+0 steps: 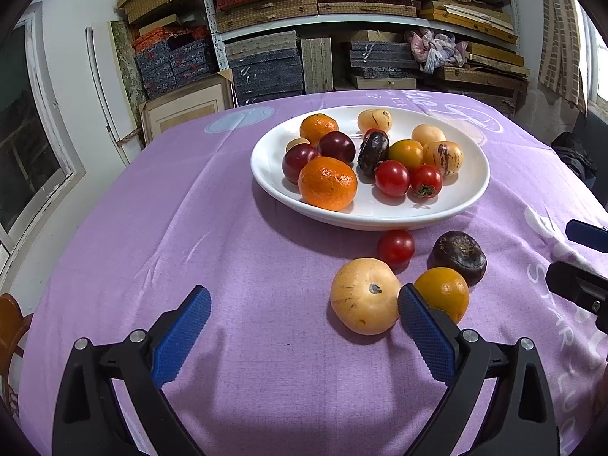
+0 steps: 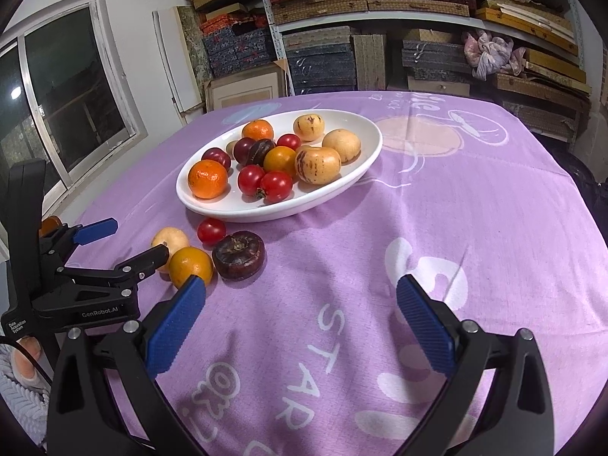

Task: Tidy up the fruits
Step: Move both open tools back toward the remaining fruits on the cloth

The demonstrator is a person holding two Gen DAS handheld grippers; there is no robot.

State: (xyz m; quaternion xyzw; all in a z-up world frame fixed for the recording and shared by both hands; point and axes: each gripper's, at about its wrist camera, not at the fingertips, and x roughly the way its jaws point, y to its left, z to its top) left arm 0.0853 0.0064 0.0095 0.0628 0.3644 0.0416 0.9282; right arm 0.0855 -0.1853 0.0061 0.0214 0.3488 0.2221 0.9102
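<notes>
A counter draped in a lilac printed tablecloth (image 2: 437,205) carries a white oval plate (image 2: 334,193) heaped with fruit. Four loose fruits lie on the cloth just before the plate's near rim: a red cherry tomato (image 1: 395,247) nearest it, then a dark mangosteen (image 1: 459,256), an orange tomato (image 1: 442,292) and a pale yellow melon-like fruit (image 1: 364,295).

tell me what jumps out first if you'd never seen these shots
A white plate heaped with oranges, tomatoes and dark plums sits mid-table on a purple cloth. Four loose fruits lie just before it, the pale yellow fruit nearest the open left gripper. The right gripper is open too, over bare cloth.
</notes>
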